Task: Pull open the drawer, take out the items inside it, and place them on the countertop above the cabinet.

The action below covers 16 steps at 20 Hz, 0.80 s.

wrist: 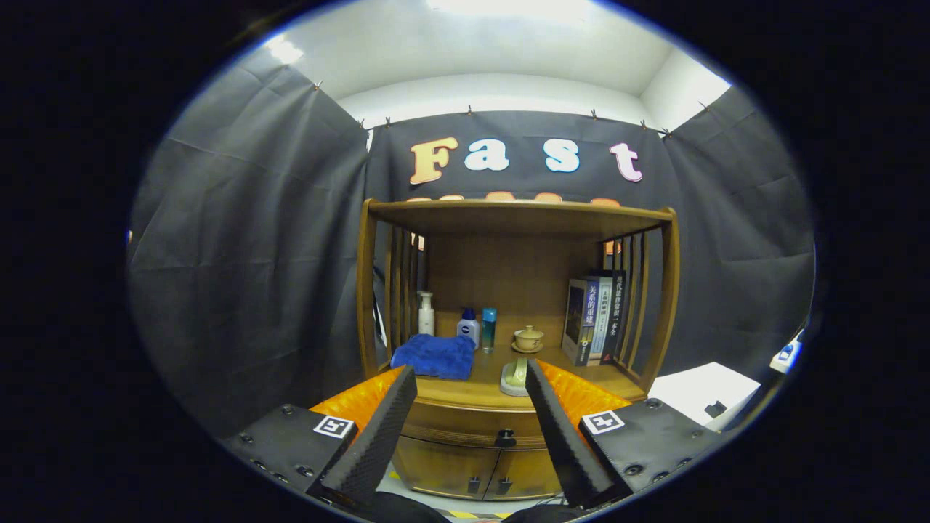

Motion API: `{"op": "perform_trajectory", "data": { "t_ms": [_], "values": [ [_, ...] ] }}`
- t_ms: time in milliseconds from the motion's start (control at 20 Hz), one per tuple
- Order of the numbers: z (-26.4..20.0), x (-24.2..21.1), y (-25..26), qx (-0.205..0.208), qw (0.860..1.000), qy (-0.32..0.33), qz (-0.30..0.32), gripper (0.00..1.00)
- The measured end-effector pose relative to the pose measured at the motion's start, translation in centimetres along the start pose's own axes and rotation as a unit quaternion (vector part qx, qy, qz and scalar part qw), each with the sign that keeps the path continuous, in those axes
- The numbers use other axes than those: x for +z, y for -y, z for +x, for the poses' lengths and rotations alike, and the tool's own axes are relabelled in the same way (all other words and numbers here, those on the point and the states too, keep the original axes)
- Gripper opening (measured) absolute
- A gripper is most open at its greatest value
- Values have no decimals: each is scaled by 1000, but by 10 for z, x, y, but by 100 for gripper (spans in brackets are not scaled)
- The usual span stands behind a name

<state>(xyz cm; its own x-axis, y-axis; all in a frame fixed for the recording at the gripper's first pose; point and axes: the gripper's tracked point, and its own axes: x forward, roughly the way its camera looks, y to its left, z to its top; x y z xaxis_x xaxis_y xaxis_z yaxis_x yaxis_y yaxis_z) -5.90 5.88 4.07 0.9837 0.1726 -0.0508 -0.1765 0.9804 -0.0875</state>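
One drawer [476, 420], tool [471, 385] spread, empty.

Dark cloth [240, 290] hangs as the booth's wall on three sides, clipped along its top edge and falling in loose folds. Above it runs a white wall [494, 91] under a white ceiling [472, 43], with a bright light [508, 7] overhead and a second bright patch [285, 49] off to one side. A wooden shelf unit [508, 218] with slatted sides stands against the back cloth. Beside it sits a white table [701, 388]. A strip of pale floor [436, 501] shows below the unit
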Motion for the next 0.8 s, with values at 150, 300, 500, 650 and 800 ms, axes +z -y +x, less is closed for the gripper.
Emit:
{"op": "perform_trajectory", "data": {
  "t_ms": [150,300,500,650,800],
  "values": [
    [-14,14,5,-6,1000,14,3,98],
    [-26,29,12,-15,999,31,5,98],
    [-33,38,21,-27,999,44,13,98],
    [-34,38,26,-29,998,46,19,98],
    [-39,41,28,-30,998,49,20,98]
  ]
}}
